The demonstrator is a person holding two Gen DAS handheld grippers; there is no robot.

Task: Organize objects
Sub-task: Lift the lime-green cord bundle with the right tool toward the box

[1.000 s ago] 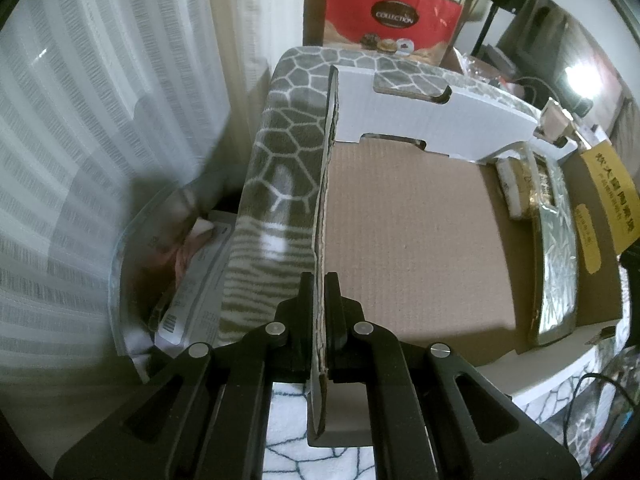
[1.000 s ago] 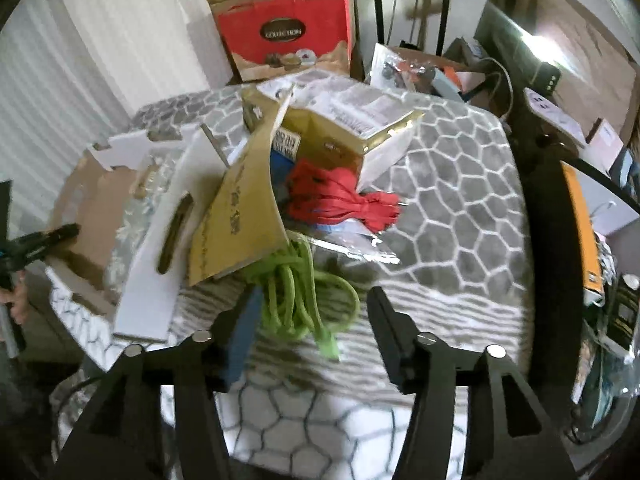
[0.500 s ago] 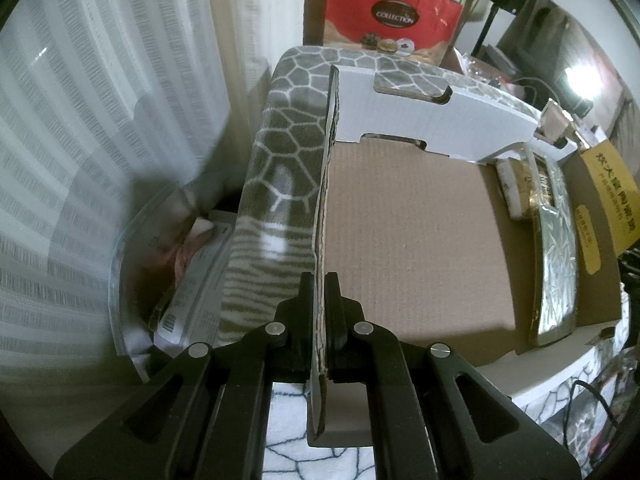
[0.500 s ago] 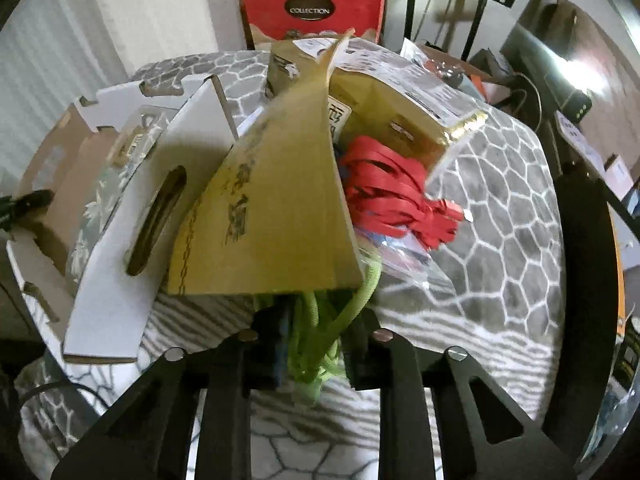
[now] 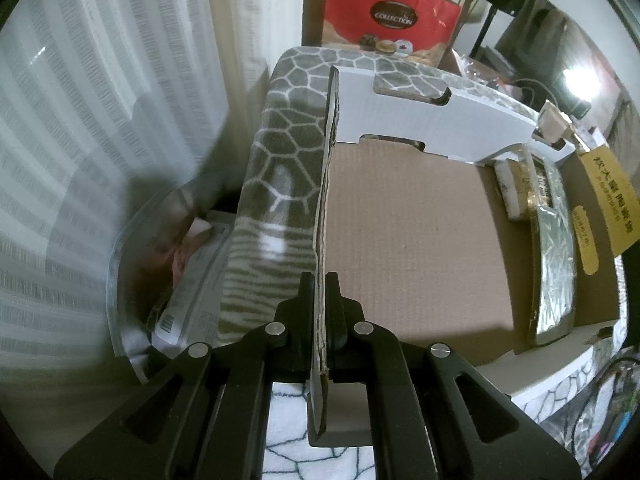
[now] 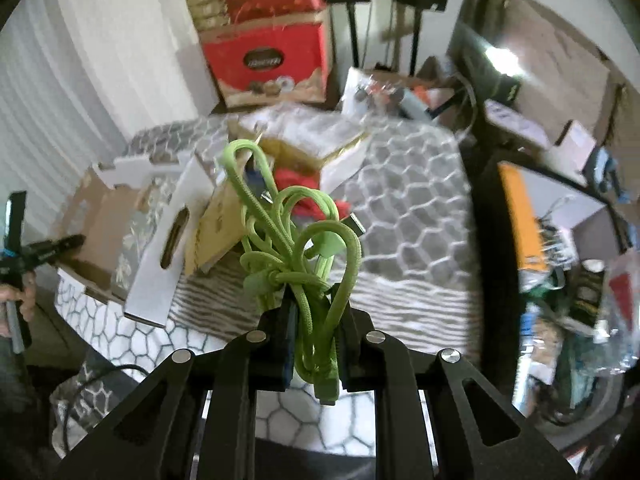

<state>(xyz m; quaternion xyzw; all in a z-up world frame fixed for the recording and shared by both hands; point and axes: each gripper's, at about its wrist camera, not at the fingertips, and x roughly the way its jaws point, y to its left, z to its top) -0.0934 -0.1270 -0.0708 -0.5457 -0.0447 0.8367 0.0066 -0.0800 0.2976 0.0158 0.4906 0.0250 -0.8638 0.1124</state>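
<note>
A tangled bundle of braided lime-green cord [image 6: 298, 240] is being pinched in the right gripper [image 6: 314, 320], whose jaws have just been closing on it, its loops being held clear above the hexagon-patterned tablecloth [image 6: 404, 200]. Ahead and left, the thin corrugated wall of the open cardboard box [image 5: 408, 232] is being clamped by the left gripper [image 5: 320, 312], a silvery embossed packet [image 5: 554, 256] lying along the box's far side.
</note>
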